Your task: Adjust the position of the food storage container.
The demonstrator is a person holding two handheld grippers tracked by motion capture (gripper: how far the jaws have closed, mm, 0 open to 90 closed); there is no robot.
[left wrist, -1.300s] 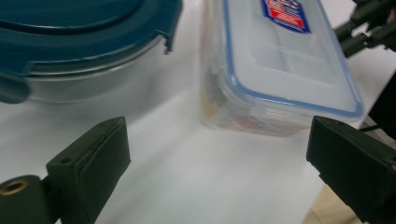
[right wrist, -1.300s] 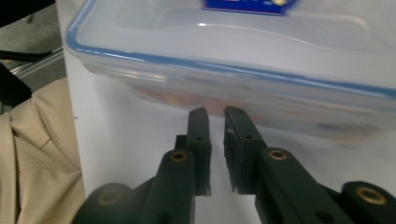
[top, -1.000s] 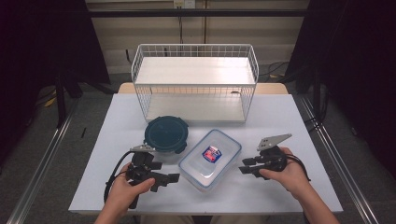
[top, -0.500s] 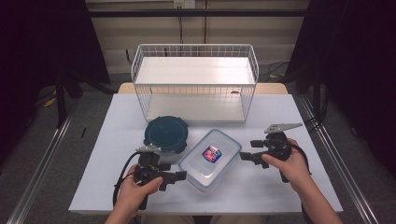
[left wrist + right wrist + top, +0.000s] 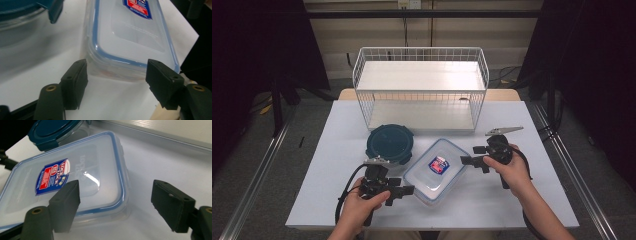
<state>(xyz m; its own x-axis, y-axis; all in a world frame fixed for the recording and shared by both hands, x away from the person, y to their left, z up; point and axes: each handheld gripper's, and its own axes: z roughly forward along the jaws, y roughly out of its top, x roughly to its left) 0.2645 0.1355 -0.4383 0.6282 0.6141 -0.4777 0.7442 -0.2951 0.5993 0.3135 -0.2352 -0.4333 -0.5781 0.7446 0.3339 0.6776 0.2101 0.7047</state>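
I see the clear box lying flat on the white table, just in front of the round blue-lidded tub. My left gripper lies low and level at the box's near-left end; its jaws have just been closing but stand apart, either side of that end without pressing it. My right gripper points level at the box's right corner, wrist straight, jaws wide apart, one over the lid and one beside the box.
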